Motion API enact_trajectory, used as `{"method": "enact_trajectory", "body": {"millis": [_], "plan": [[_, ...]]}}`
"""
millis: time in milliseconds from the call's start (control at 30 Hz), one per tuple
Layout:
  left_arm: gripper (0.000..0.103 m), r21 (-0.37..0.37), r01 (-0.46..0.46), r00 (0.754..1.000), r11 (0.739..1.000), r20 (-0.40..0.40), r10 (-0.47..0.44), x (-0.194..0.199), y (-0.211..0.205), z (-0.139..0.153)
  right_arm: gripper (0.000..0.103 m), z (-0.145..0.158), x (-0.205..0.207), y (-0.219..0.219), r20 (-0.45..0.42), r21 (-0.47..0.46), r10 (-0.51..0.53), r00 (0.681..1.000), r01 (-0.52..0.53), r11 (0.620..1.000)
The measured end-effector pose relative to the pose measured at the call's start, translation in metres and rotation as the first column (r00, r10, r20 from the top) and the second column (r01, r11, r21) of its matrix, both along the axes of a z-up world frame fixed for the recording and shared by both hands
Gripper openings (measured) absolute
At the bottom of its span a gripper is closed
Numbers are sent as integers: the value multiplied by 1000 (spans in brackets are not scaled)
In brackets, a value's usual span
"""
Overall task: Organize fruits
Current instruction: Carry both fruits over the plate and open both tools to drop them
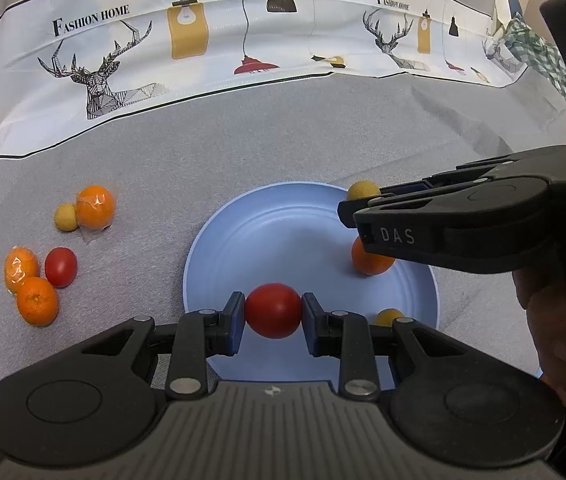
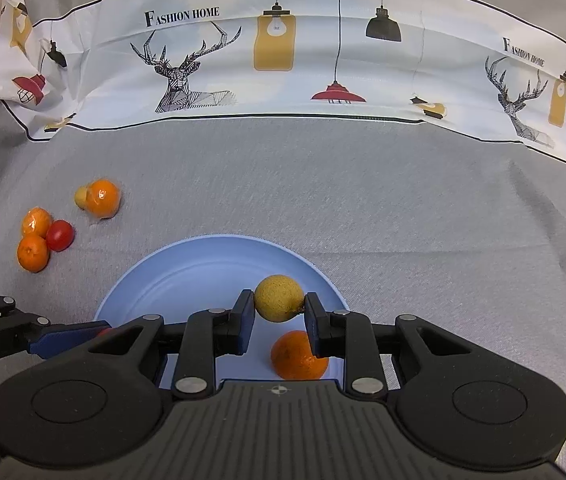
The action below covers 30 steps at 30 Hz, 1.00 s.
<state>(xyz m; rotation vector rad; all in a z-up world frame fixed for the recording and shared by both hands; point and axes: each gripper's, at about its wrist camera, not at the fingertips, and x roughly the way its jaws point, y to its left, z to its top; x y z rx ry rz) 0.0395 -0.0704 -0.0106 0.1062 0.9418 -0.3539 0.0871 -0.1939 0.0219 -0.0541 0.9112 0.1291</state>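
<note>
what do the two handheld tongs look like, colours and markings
Both tongs, left and right, are matte black plastic linkages with silver rivets, blue pads on the fingers, and a ribbed grey base with a small crosshair mark. The right one's side reads "DAS" in the left wrist view.

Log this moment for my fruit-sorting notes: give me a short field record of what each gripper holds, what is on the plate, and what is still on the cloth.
left gripper: shut on red tomato, over the blue plate
right gripper: shut on yellow fruit, over the plate
on plate: bare orange; another small yellow fruit, partly hidden
on grey cloth: two wrapped oranges, an unwrapped orange, a second tomato, a small yellow fruit
</note>
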Motion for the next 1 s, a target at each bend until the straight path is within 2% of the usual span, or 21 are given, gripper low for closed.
{"method": "enact_trajectory", "body": {"millis": [1000], "plan": [[33, -17, -7, 1000, 1000, 4, 7, 0, 2, 3, 28, -5, 2, 7, -10, -16, 11, 1000, -11, 1000]]}}
